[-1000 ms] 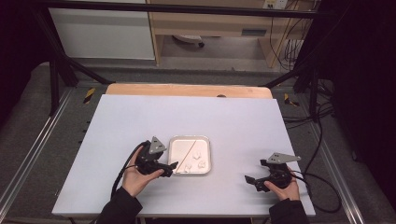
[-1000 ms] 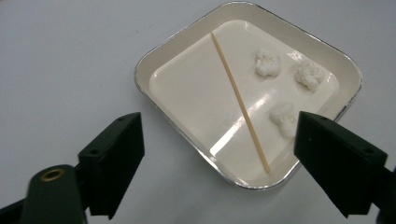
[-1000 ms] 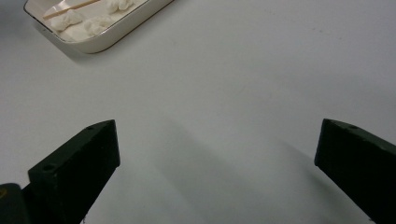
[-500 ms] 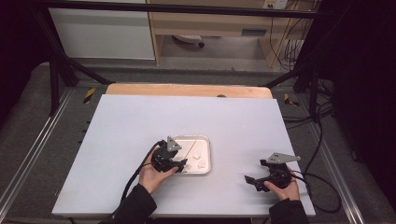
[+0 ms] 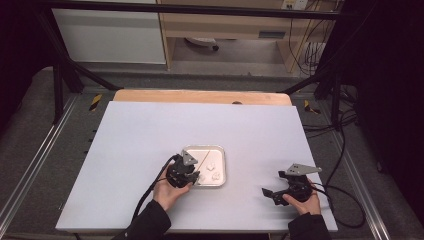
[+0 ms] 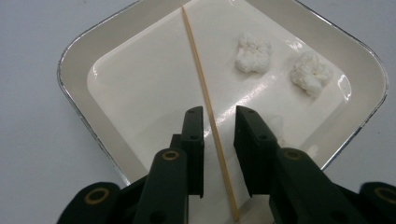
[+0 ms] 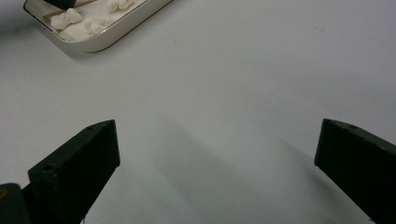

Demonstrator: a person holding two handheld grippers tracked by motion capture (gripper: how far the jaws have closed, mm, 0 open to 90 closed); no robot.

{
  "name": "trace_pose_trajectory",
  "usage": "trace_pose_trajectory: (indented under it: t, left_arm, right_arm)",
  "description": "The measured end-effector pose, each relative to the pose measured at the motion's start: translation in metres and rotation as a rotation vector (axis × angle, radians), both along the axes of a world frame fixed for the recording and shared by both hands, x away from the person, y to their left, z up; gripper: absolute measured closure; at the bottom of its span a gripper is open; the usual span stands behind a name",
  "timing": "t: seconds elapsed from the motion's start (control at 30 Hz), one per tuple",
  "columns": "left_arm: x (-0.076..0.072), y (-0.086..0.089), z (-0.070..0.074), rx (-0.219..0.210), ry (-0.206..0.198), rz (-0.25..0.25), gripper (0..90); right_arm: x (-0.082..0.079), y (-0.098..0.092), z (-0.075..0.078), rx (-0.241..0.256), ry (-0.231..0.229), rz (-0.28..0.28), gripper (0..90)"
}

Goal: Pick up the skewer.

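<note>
Left tongs (image 6: 214, 116) advanced over the tray (image 6: 74, 60) since the earlier frame; right tongs (image 5: 274, 192) unchanged

The wooden skewer (image 6: 205, 100) lies diagonally in the tray, passing between the left jaws, which stand narrowly apart and not yet clamped on it. Two cotton balls (image 6: 252, 52) rest beyond. The right tongs sit spread wide over the bare surface (image 7: 243, 84), well apart from the tray

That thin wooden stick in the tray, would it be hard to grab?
Probably fiddly: the stick is very thin and lies flat in the tray, so it may roll or slip. It looks light, stiff and likely snappable. The left gripper straddles it, jaws apart.
</note>
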State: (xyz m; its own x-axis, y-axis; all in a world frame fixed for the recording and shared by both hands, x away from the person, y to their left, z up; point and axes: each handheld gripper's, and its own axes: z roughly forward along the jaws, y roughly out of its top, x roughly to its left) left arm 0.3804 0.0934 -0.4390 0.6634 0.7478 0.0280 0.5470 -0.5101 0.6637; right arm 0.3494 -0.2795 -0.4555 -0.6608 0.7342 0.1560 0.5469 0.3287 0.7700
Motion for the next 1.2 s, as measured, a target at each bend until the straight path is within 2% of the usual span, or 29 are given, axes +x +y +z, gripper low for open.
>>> trace_pose_trajectory:
  t: [0.57, 0.87, 1.1, 1.2]
  left_arm:
    - [-0.0061, -0.0021, -0.0048, -0.021, -0.018, 0.08, 87.5]
    - [-0.0083, -0.0027, -0.0057, -0.023, -0.031, 0.092, 88.5]
    - [-0.0085, 0.0016, -0.0071, -0.055, -0.04, 0.088, 88.8]
    - [-0.0094, 0.0042, -0.0046, -0.069, -0.058, 0.085, 88.9]
  right_arm:
    - [0.0001, 0.0002, -0.0001, 0.001, -0.001, 0.0, 0.7]
    - [0.0002, 0.0002, -0.0001, 0.001, -0.001, 0.0, 0.7]
    - [0.0002, 0.0003, -0.0003, 0.001, -0.001, 0.001, 0.7]
    - [0.0004, 0.0003, -0.0004, -0.001, -0.002, 0.002, 0.7]
